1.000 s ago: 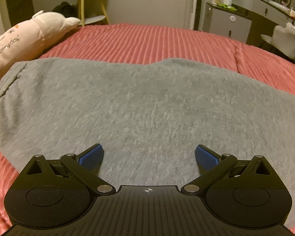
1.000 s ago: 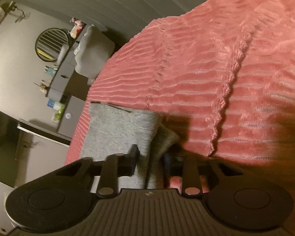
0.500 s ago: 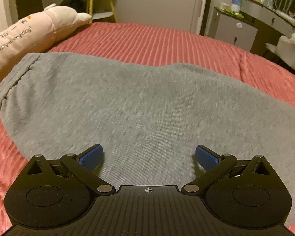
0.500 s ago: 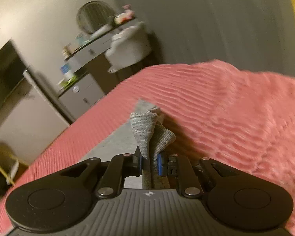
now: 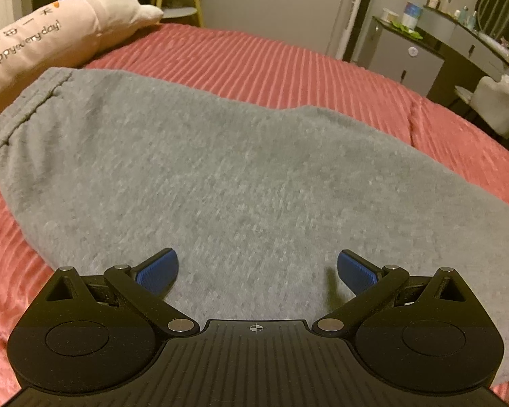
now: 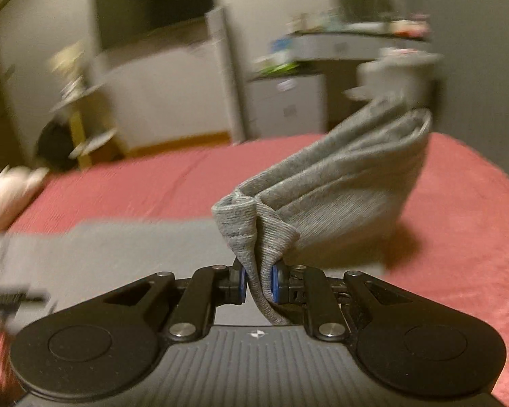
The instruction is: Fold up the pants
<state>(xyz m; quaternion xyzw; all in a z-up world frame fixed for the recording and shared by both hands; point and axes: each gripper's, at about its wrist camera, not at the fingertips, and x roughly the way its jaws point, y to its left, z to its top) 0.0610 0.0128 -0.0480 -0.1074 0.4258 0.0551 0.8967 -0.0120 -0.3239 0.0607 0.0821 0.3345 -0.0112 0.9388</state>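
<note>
Grey sweatpants (image 5: pixel 220 176) lie flat across a red ribbed bedspread (image 5: pixel 288 68), the waistband at the far left. My left gripper (image 5: pixel 257 271) is open and empty, its blue pads low over the near edge of the fabric. My right gripper (image 6: pixel 257 283) is shut on the ribbed cuff end of the pants (image 6: pixel 254 224). It holds that end lifted off the bed, so the leg (image 6: pixel 339 186) rises in a folded arc behind it. The flat part of the pants (image 6: pixel 118 247) shows at the left, blurred.
A pink plush pillow (image 5: pixel 44 37) lies at the far left of the bed. A yellow side table (image 5: pixel 180 3) stands behind it. A dresser (image 5: pixel 424 54) with bottles and a chair (image 5: pixel 498 105) stand past the bed's right side.
My right gripper has swung round and lifted the cuff end up and over toward the rest of the pants. My left gripper has drawn back slightly, still open.
</note>
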